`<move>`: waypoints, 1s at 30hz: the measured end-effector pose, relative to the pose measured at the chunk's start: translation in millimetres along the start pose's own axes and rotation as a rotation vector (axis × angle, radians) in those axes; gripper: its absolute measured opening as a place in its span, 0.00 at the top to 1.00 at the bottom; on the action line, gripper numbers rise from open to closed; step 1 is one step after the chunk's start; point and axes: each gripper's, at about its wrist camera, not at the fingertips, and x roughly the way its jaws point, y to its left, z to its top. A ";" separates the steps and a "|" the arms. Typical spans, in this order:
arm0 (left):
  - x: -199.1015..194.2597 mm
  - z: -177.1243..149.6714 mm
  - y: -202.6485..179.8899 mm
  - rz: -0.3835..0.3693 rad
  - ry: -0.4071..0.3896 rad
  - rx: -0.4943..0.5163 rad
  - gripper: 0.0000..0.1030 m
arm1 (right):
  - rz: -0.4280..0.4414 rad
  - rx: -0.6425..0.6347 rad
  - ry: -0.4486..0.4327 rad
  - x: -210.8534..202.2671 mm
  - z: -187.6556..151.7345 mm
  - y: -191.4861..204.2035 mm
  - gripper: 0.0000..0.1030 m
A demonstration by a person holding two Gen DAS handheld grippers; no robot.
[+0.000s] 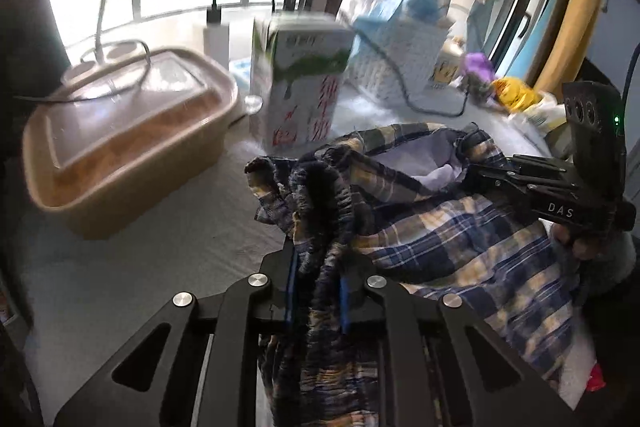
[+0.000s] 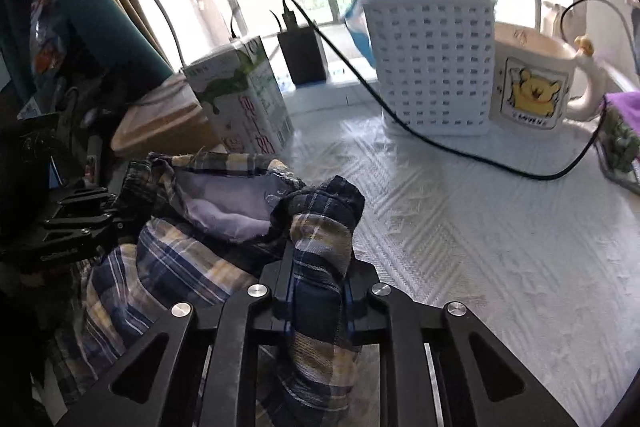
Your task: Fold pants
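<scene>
Both grippers are clamped on bunched plaid pants (image 1: 460,227): the left gripper (image 1: 316,291) on the gathered waistband, the right gripper (image 2: 318,291) on another edge beside it, the cloth crumpled over the tabletop (image 2: 480,247), so folding seems barely begun and spreading and every fold remain. Farther off, the left view alone shows the lidded tub (image 1: 120,147); only the right shows the bear mug (image 2: 532,87)
</scene>
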 end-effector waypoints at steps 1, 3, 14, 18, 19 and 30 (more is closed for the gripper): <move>-7.1 -0.5 -0.8 -0.005 -0.016 -0.004 0.87 | -0.002 -0.013 -0.027 -9.9 1.6 5.0 0.83; -23.4 -2.5 -1.3 -0.030 -0.063 -0.015 0.87 | -0.015 -0.049 -0.083 -32.4 6.2 17.3 0.83; -147.8 -21.5 -31.0 -0.041 -0.434 0.001 0.87 | -0.042 -0.256 -0.370 -162.5 19.1 106.0 0.83; -196.5 -31.6 -41.3 -0.006 -0.532 0.016 0.87 | -0.029 -0.315 -0.455 -199.2 20.0 137.7 0.83; -211.6 -35.4 -43.7 0.005 -0.559 0.018 0.87 | -0.021 -0.328 -0.475 -208.0 20.6 145.5 0.83; -300.3 -75.8 -34.0 0.155 -0.700 0.017 0.87 | 0.075 -0.468 -0.587 -254.9 13.5 236.2 0.83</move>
